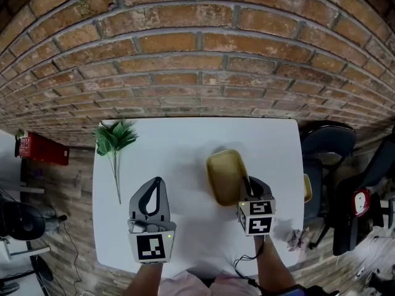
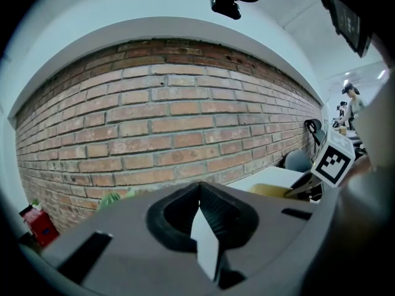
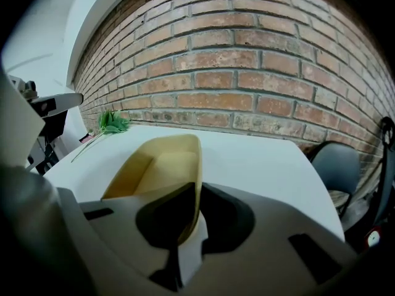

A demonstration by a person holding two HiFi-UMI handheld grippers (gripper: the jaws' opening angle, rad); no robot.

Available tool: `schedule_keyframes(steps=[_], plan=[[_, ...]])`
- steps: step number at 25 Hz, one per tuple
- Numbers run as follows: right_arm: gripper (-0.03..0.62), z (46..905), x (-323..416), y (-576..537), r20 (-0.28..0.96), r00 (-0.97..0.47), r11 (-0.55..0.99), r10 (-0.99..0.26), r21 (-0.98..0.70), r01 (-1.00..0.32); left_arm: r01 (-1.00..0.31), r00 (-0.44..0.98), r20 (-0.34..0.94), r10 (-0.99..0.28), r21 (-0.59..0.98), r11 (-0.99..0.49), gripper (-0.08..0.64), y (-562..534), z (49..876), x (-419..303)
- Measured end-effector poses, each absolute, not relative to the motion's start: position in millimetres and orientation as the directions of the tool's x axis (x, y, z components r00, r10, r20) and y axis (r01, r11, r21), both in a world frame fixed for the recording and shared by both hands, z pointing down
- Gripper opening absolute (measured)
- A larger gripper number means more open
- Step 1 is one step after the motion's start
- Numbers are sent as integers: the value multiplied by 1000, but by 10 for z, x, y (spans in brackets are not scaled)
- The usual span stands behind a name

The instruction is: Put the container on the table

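A shallow yellow container (image 1: 225,174) sits on the white table (image 1: 179,140), right of centre. My right gripper (image 1: 247,181) is at its near right rim. In the right gripper view the container's (image 3: 157,165) thin wall runs between the jaws of that gripper (image 3: 184,230), which stand slightly apart around it. My left gripper (image 1: 158,181) rests on the table's left half, apart from the container, shut with nothing in it. The left gripper view shows its jaws (image 2: 200,213) closed, with the container (image 2: 269,190) and the right gripper's marker cube (image 2: 333,159) off to the right.
A green plant sprig (image 1: 115,142) lies at the table's far left corner. A brick wall (image 1: 197,54) runs right behind the table. A dark chair (image 1: 327,147) stands to the right. On the floor to the left lies a red object (image 1: 43,148).
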State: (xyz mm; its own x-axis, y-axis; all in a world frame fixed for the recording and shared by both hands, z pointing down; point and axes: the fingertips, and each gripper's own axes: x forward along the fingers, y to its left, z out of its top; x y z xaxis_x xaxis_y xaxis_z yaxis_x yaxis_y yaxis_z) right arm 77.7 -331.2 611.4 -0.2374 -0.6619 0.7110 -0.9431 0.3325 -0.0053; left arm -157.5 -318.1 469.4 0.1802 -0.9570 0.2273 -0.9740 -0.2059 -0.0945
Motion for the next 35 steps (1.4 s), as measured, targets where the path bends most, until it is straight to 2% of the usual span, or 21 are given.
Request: schedule_keyframes(steps=[9, 18, 23, 35], plan=[[138, 6073, 773, -3307, 707, -235, 327, -667, -5, -945, -973, 182, 220, -958, -97, -208, 11, -3152, 4664, -1578], [146, 5608, 793, -3257, 627, -227, 305, -745, 18, -952, -971, 201, 160, -966, -97, -218, 11, -3021, 4371, -1540], [131, 5105, 705, -3131, 541, -253, 306, -802, 8, -952, -973, 208, 107, -972, -83, -217, 11, -2906, 4032, -1538], [6, 3802, 345, -2546, 239, -315, 331, -919, 29, -943, -948, 293, -64, -954, -147, -282, 11, -2536, 3213, -1405]])
